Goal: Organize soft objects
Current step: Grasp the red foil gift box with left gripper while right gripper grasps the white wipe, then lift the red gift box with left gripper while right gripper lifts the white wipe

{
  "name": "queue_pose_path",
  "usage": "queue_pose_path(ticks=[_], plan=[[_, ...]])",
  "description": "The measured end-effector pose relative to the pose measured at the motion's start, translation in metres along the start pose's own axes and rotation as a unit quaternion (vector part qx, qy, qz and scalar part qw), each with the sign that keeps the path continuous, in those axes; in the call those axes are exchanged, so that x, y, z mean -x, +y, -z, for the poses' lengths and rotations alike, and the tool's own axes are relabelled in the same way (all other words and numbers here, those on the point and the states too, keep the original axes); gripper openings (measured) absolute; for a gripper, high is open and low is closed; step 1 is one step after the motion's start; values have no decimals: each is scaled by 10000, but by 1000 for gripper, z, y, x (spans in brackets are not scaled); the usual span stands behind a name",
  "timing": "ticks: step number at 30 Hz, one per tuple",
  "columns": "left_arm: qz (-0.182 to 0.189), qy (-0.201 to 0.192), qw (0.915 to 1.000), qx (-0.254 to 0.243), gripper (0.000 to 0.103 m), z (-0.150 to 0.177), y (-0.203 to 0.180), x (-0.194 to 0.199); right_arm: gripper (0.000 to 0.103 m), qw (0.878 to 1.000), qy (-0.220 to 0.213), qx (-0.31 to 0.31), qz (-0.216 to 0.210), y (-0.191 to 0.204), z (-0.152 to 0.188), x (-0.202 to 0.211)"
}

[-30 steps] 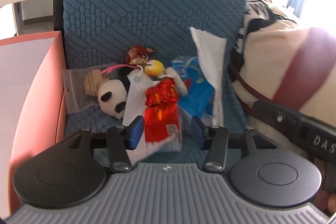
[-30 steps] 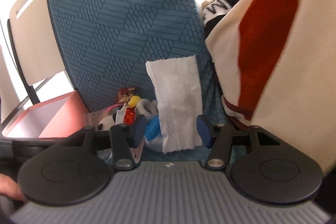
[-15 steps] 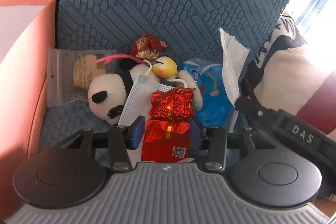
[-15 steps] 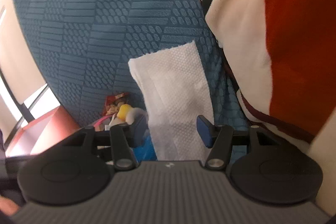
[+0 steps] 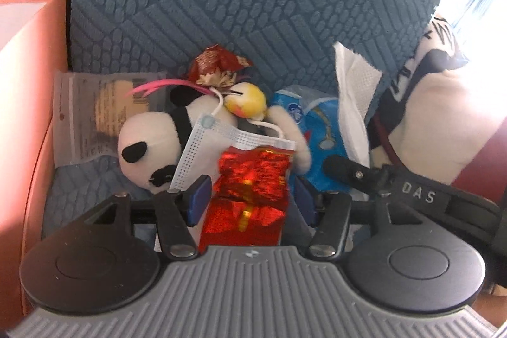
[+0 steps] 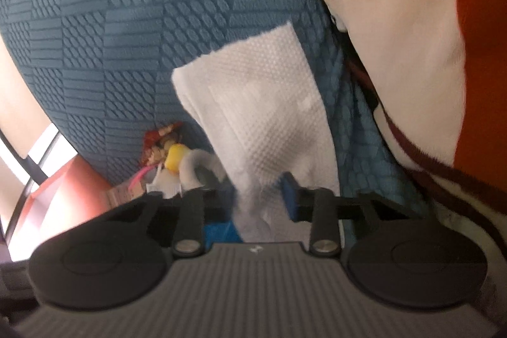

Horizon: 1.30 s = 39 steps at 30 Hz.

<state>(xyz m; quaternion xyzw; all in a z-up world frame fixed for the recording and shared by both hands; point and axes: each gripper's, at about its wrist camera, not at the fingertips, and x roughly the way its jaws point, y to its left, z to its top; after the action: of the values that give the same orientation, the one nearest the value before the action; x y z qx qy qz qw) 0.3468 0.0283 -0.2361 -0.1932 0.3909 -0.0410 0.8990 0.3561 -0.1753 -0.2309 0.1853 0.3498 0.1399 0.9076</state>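
A pile lies on the teal seat: a panda plush (image 5: 145, 148), a face mask (image 5: 215, 154), a small yellow toy (image 5: 247, 100), a blue tissue pack (image 5: 320, 129) and a red foil package (image 5: 253, 189). My left gripper (image 5: 250, 198) straddles the red package. Its jaws are opening, with a gap at the right pad. A white paper towel (image 6: 263, 103) leans on the backrest, also seen as the paper towel (image 5: 351, 103) at the right of the pile. My right gripper (image 6: 258, 201) is closing on the towel's lower end, which bunches between the pads.
An orange box (image 5: 25, 84) walls the left side. A clear snack bag (image 5: 92, 116) and a crumpled red-brown wrapper (image 5: 218, 65) lie behind the panda. A cream and red cushion (image 6: 396, 37) crowds the right. The patterned teal backrest (image 5: 253, 5) rises behind.
The left gripper came down closer over the red package and its jaws widened. The right gripper moved in on the paper towel and its jaws narrowed onto it.
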Motion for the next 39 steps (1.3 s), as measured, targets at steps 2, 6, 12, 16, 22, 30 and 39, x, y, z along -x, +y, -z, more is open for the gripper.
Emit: queue_pose_path(ticks=[2, 6, 12, 16, 22, 30, 39], plan=[[8, 36, 10000, 19, 63, 0, 2, -2, 21, 10000, -26, -4, 12, -1, 1, 1], [76, 177, 9998, 27, 62, 2, 4, -7, 13, 10000, -76, 4, 14, -3, 1, 4], [42, 64, 9999, -79, 59, 4, 3, -4, 11, 9999, -130, 12, 3, 0, 3, 10], [35, 3, 9999, -158, 59, 4, 1, 5, 11, 9998, -167, -77, -93, -1, 6, 15], [62, -199, 9997, -150, 59, 5, -2, 31, 10, 9993, -336, -107, -89, -2, 9, 27], [77, -406, 9987, -304, 59, 14, -13, 67, 10, 9958, -814, 420, -42, 11, 19, 71], [186, -404, 9985, -307, 59, 35, -18, 97, 10, 9949, -904, 437, 47, 16, 39, 109]])
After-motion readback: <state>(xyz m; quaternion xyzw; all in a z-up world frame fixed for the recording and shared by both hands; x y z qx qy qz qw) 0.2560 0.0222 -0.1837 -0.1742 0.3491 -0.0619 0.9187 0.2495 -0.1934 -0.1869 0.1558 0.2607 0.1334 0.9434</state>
